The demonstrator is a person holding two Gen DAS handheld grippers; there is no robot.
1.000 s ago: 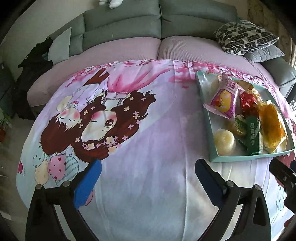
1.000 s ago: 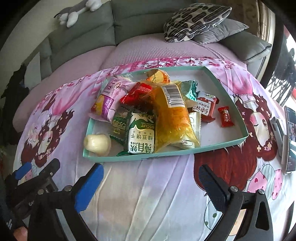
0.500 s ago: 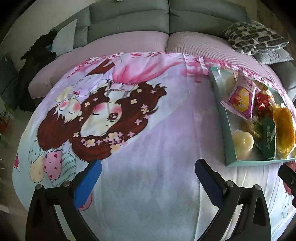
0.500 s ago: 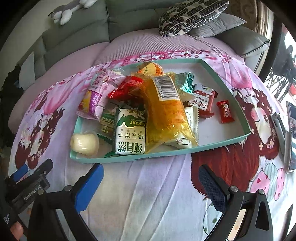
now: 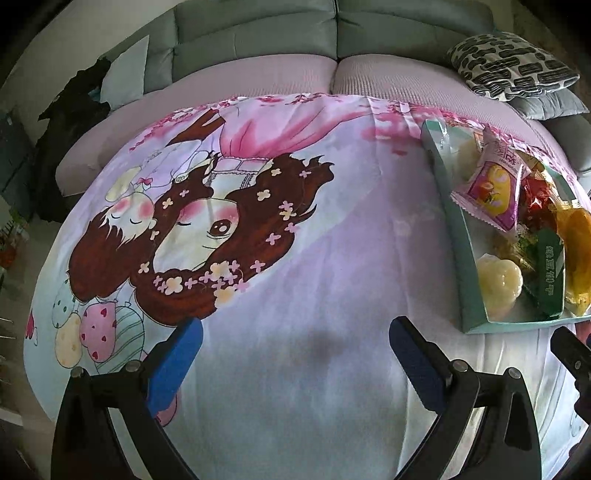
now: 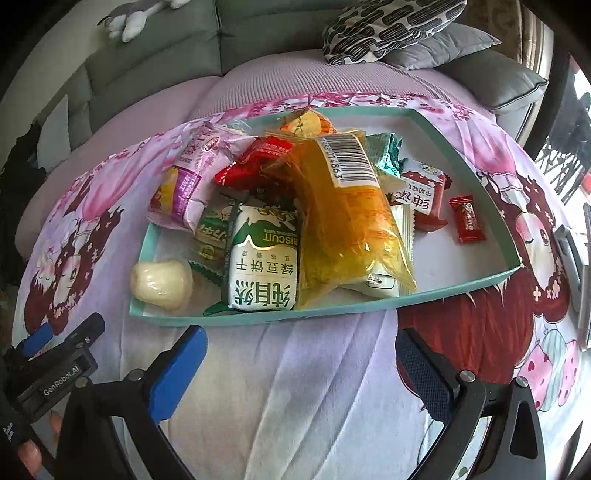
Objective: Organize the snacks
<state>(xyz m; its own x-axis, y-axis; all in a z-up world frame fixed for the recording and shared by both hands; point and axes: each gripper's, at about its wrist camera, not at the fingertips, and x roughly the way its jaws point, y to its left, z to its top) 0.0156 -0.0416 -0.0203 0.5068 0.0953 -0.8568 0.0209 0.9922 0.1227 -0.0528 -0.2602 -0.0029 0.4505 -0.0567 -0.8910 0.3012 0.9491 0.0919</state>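
Observation:
A teal tray (image 6: 332, 312) holds several snacks: a green biscuit pack (image 6: 264, 273), a yellow bag with a barcode (image 6: 347, 218), a pink-purple pack (image 6: 184, 188), red packets (image 6: 466, 218) and a pale round cake (image 6: 162, 283). My right gripper (image 6: 301, 343) is open and empty just in front of the tray's near wall. My left gripper (image 5: 293, 336) is open and empty over the bare cartoon cloth, left of the tray (image 5: 456, 236). It also shows at the left edge of the right wrist view (image 6: 59, 347).
A cartoon-print cloth (image 5: 258, 221) covers the table. A grey sofa (image 5: 258, 44) with a patterned cushion (image 6: 384, 26) stands behind. A dark flat device (image 6: 570, 258) lies at the table's right edge.
The right gripper has moved closer to the tray. The left gripper's view has shifted left, so the tray sits nearer its right edge. Both grippers stay open.

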